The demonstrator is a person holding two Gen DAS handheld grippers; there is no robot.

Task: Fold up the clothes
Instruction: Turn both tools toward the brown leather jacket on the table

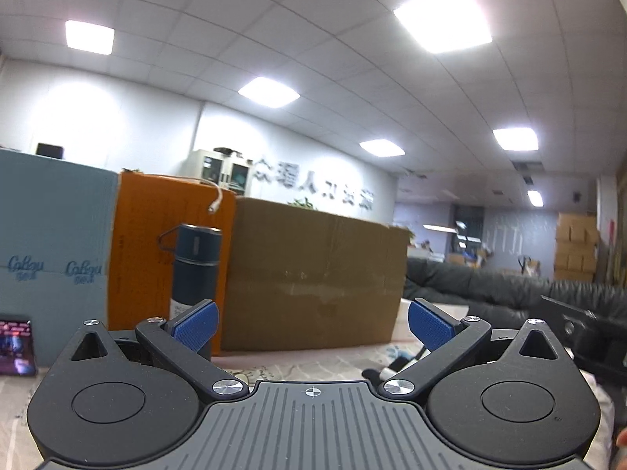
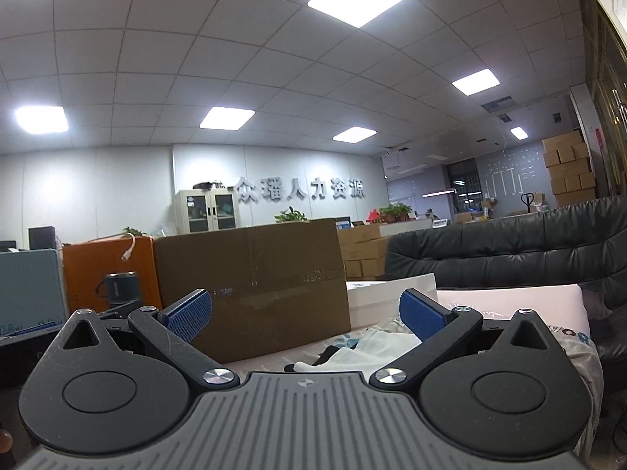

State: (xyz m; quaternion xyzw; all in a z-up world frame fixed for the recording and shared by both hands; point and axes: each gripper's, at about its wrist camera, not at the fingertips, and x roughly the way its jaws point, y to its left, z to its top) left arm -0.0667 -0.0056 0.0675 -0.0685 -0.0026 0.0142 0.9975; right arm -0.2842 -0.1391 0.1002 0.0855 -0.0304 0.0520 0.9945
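Both grippers are tilted up toward the room, so little of the work surface shows. My left gripper (image 1: 312,323) is open, with nothing between its blue pads (image 1: 196,323). Low between its fingers lies a black and white garment (image 1: 392,370) on a patterned cloth (image 1: 282,368). My right gripper (image 2: 305,315) is open too and holds nothing. Just beyond it lies the crumpled white and black garment (image 2: 352,352). The rest of the clothes is hidden behind the gripper bodies.
A large brown cardboard box (image 1: 313,274) stands close ahead. An orange box (image 1: 156,235), a dark blue flask (image 1: 194,270) and a grey-blue box (image 1: 51,235) stand to its left, with a phone (image 1: 15,346) at far left. A black sofa (image 2: 509,254) and white boxes (image 2: 392,297) are on the right.
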